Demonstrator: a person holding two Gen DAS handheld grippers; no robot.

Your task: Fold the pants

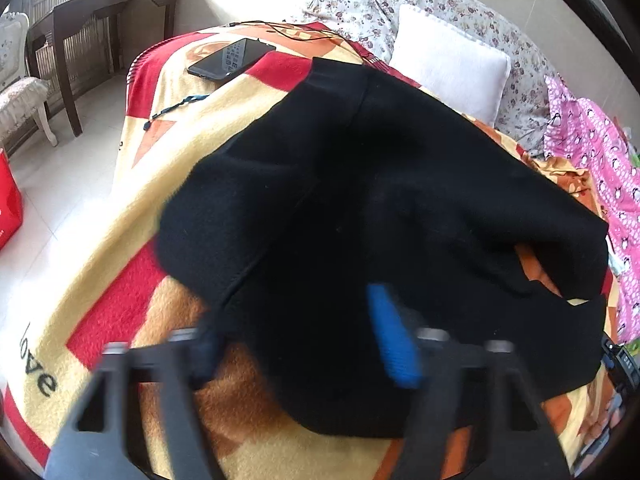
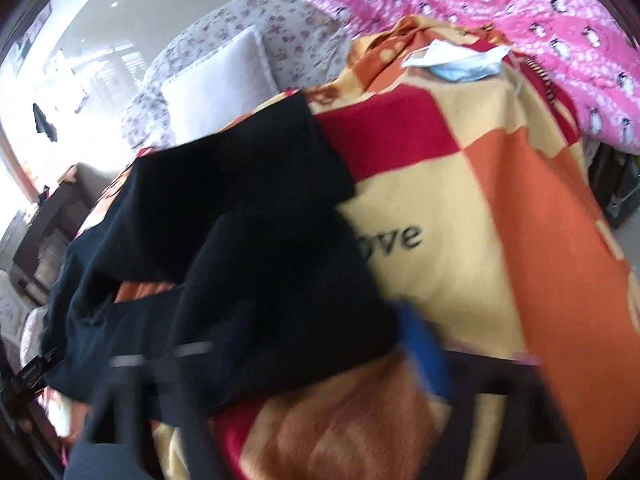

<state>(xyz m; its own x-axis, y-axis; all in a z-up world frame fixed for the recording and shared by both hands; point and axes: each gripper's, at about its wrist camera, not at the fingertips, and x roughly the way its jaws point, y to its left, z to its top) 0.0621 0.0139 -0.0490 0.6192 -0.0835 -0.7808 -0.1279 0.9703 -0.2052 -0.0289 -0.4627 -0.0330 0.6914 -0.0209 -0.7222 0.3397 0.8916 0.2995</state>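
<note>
Sunlit bedroom, with a red, cream and orange blanket (image 1: 100, 216) spread over the bed: black pants (image 1: 380, 200) lie bunched on it, below a white pillow (image 1: 452, 68) and near a phone (image 1: 228, 60). Both the left gripper (image 1: 300, 344) and the right gripper (image 2: 304, 356) have fabric between their blue-padded fingers, but motion blur hides whether either jaw is clamped on it.

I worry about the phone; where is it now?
In the left wrist view the phone lies upper left on the blanket, beyond the black pants.
</note>
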